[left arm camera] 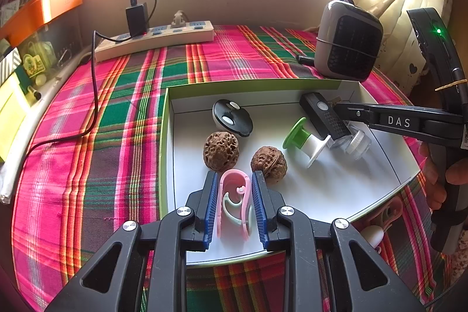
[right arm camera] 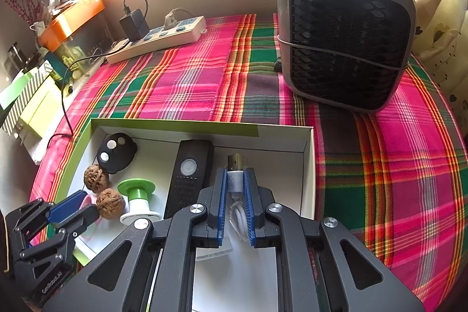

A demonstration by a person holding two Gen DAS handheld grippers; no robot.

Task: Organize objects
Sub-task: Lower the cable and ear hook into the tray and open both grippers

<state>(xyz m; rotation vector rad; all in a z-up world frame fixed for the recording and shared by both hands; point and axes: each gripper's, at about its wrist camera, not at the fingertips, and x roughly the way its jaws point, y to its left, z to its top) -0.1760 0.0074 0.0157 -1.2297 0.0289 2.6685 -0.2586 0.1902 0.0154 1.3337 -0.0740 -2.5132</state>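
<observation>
A white tray with a green rim [left arm camera: 163, 136] lies on the plaid cloth; it also shows in the right wrist view [right arm camera: 308, 165]. My left gripper [left arm camera: 234, 177] is shut on a pink clip [left arm camera: 234, 203] over the tray's near edge. My right gripper [right arm camera: 235, 174] is shut on a USB cable plug [right arm camera: 235, 179] with white cable, over the tray's right part. In the tray lie two walnuts [left arm camera: 221, 151] [left arm camera: 269, 164], a black round remote [left arm camera: 232, 117], a green and white spool [left arm camera: 304, 141] and a black stick remote [right arm camera: 190, 174].
A grey fan heater [right arm camera: 345, 31] stands at the back right. A white power strip [left arm camera: 155, 40] with a black charger and cord lies at the back left. Boxes and an orange bin [left arm camera: 44, 8] crowd the left side. Another pink clip [left arm camera: 386, 212] lies outside the tray.
</observation>
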